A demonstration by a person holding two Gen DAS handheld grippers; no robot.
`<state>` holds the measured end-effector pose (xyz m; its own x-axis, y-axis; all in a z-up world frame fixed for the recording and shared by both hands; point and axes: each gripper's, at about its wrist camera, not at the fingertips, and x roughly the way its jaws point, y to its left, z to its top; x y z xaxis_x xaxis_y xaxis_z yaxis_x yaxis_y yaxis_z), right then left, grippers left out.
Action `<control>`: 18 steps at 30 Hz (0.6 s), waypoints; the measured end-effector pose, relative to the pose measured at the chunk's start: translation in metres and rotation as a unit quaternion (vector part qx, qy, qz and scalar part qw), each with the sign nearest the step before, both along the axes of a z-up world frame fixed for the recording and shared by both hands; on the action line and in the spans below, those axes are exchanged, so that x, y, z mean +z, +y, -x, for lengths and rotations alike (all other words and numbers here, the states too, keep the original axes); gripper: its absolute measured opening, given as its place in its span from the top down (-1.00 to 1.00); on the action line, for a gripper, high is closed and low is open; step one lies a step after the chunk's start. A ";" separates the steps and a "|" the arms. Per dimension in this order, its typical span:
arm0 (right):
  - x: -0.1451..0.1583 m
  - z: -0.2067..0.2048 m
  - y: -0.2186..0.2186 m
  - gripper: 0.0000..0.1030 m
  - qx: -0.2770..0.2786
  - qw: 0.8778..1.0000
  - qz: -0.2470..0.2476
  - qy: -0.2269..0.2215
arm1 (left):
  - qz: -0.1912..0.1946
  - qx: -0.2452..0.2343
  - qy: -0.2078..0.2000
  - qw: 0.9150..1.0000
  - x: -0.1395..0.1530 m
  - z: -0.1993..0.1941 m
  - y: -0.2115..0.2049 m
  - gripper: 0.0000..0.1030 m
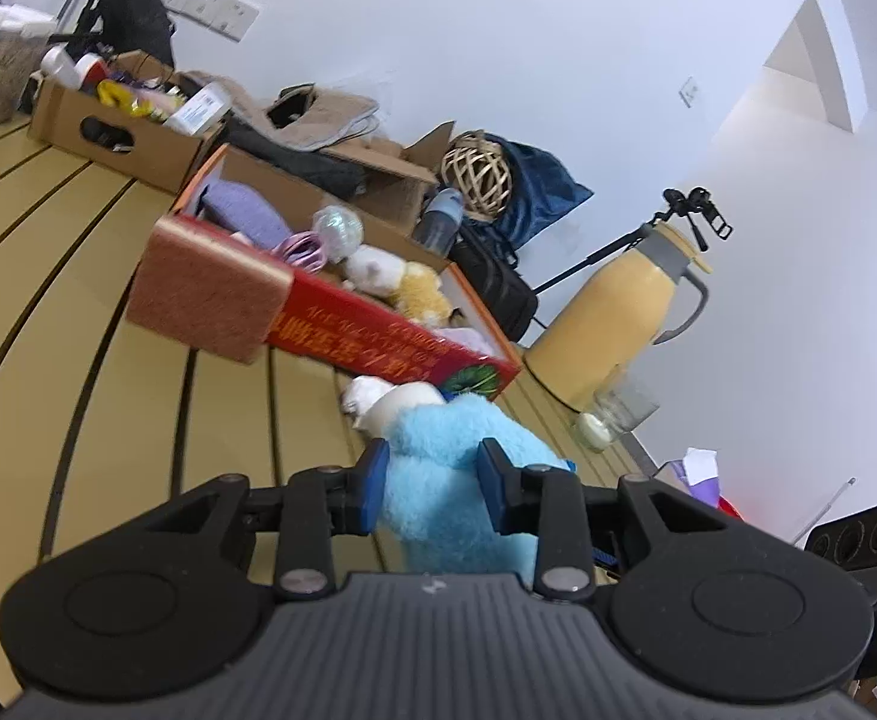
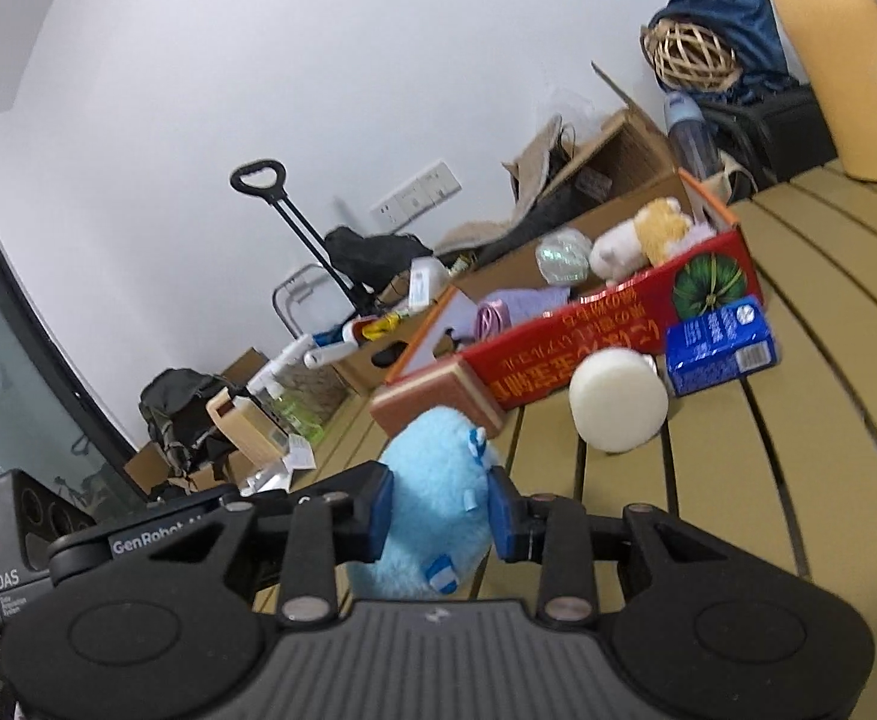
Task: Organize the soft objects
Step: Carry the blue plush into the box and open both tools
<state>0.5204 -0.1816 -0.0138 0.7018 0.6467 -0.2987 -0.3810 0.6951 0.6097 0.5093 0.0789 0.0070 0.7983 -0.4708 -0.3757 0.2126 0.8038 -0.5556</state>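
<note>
A light blue plush toy (image 1: 444, 480) sits between the blue pads of my left gripper (image 1: 432, 477), which is shut on it above the slatted table. My right gripper (image 2: 441, 510) is shut on the same blue plush (image 2: 438, 492) from the other side. A red cardboard box (image 1: 378, 336) holds soft things: a purple cloth (image 1: 246, 210), a white and orange plush (image 1: 390, 279) and an iridescent ball (image 1: 337, 228). The box also shows in the right wrist view (image 2: 588, 336). A white round sponge (image 2: 617, 399) lies before it.
A brown sponge block (image 1: 210, 294) leans on the red box. A blue carton (image 2: 719, 343), a yellow thermos jug (image 1: 618, 312) and a glass jar (image 1: 612, 414) stand nearby. Brown boxes (image 1: 114, 126) of clutter line the back wall.
</note>
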 end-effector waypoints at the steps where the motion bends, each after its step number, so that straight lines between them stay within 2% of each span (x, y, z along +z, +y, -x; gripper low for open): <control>1: 0.004 0.002 -0.002 0.38 -0.002 1.000 0.002 -0.005 | 0.000 -0.002 -0.004 1.000 0.004 -0.003 -0.003 0.37; 5: 0.025 -0.010 -0.012 0.41 -0.010 1.000 0.001 -0.025 | -0.004 -0.017 -0.036 0.999 0.031 -0.032 -0.009 0.38; 9: 0.057 -0.058 -0.021 0.41 -0.009 0.999 -0.003 -0.046 | -0.022 -0.027 -0.058 0.998 0.060 -0.090 -0.014 0.38; 14: 0.074 -0.145 -0.020 0.41 -0.012 0.999 -0.003 -0.033 | -0.038 -0.022 -0.030 0.999 0.070 -0.180 -0.015 0.38; 18: 0.065 -0.220 -0.011 0.41 -0.004 1.000 0.000 0.008 | -0.050 -0.019 0.014 0.999 0.052 -0.245 -0.008 0.38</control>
